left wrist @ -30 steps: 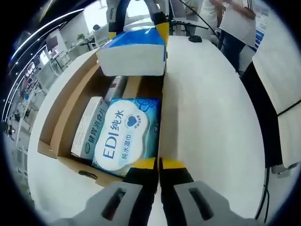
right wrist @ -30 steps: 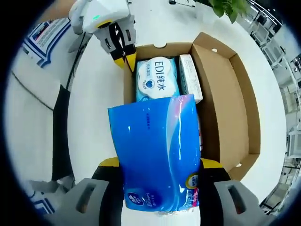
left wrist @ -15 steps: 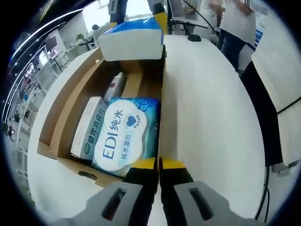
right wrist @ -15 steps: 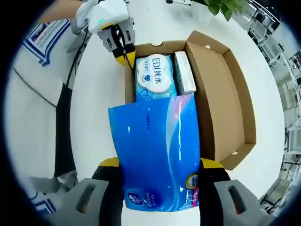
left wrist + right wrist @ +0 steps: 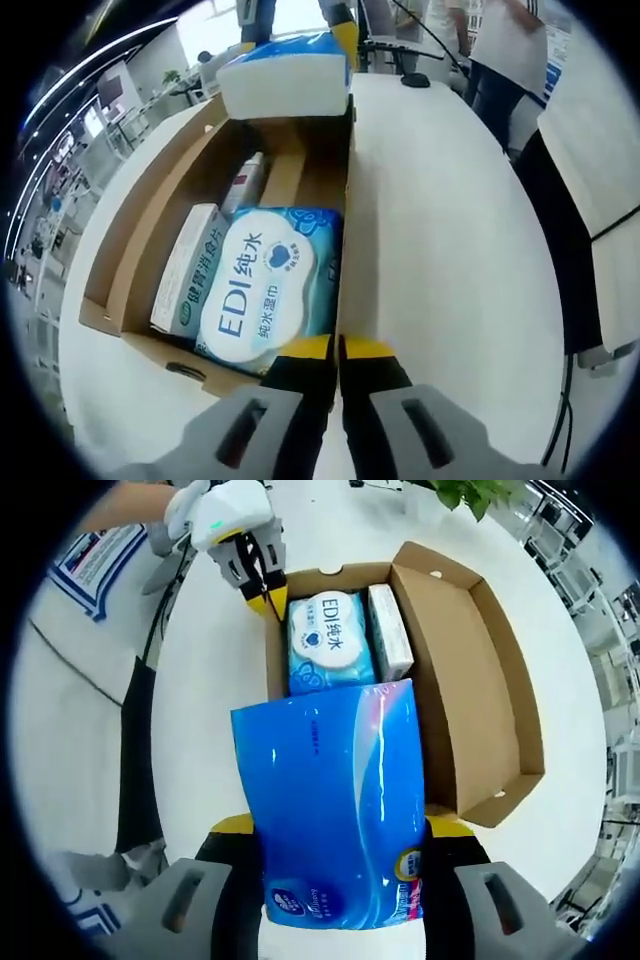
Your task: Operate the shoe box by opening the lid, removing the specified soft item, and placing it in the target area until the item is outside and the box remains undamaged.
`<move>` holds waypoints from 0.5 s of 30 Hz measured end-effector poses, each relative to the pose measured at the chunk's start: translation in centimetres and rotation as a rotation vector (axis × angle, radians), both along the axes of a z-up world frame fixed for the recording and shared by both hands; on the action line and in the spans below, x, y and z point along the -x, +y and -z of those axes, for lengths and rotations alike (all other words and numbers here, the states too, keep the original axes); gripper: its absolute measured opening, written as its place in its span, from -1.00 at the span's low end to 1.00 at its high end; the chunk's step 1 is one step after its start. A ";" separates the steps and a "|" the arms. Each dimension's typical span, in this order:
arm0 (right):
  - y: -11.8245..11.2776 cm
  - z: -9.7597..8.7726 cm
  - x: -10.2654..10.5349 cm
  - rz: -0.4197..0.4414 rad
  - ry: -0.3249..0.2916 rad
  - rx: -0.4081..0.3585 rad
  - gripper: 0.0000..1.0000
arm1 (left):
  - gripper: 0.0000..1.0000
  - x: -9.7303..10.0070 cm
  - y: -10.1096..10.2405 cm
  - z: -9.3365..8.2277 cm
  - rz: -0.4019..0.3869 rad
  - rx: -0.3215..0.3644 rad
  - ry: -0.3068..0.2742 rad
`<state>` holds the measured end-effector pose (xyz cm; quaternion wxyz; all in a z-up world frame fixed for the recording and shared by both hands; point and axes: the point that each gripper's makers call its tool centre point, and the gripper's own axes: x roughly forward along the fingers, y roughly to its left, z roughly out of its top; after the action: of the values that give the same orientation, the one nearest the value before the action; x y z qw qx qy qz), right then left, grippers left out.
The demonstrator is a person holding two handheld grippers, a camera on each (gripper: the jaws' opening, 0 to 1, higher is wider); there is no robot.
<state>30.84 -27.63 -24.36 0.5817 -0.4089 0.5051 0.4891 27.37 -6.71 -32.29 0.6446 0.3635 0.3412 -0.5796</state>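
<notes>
The open cardboard shoe box (image 5: pixel 150 230) lies on a white table, its lid (image 5: pixel 500 670) folded out to one side. Inside it are a light-blue EDI wet-wipes pack (image 5: pixel 262 290) and a white-and-green carton (image 5: pixel 185 270) beside it. My left gripper (image 5: pixel 337 348) is shut on the box's near corner wall; the right gripper view has it at the far corner (image 5: pixel 265 602). My right gripper (image 5: pixel 340 830) is shut on a soft blue tissue pack (image 5: pixel 335 810), held above the box's end. The left gripper view has that pack (image 5: pixel 285 85) at the box's far end.
The white table (image 5: pixel 440 250) stretches to the right of the box. People stand at its far end (image 5: pixel 500 50). A dark chair edge (image 5: pixel 560 260) runs along the table's side. A potted plant (image 5: pixel 470 492) and a blue-and-white sheet (image 5: pixel 95 545) lie beyond the box.
The right gripper has lifted the blue tissue pack higher and farther from the box's contents, uncovering more of the EDI pack. The left gripper has kept its hold.
</notes>
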 end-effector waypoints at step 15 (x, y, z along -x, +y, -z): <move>-2.5 0.1 0.0 0.023 -0.003 0.008 0.22 | -0.99 0.0 0.0 -0.1 -0.004 -0.001 0.006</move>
<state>30.84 -30.08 -24.41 0.5864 -0.4061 0.5109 0.4798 27.34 -6.73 -32.22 0.6445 0.3614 0.3441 -0.5793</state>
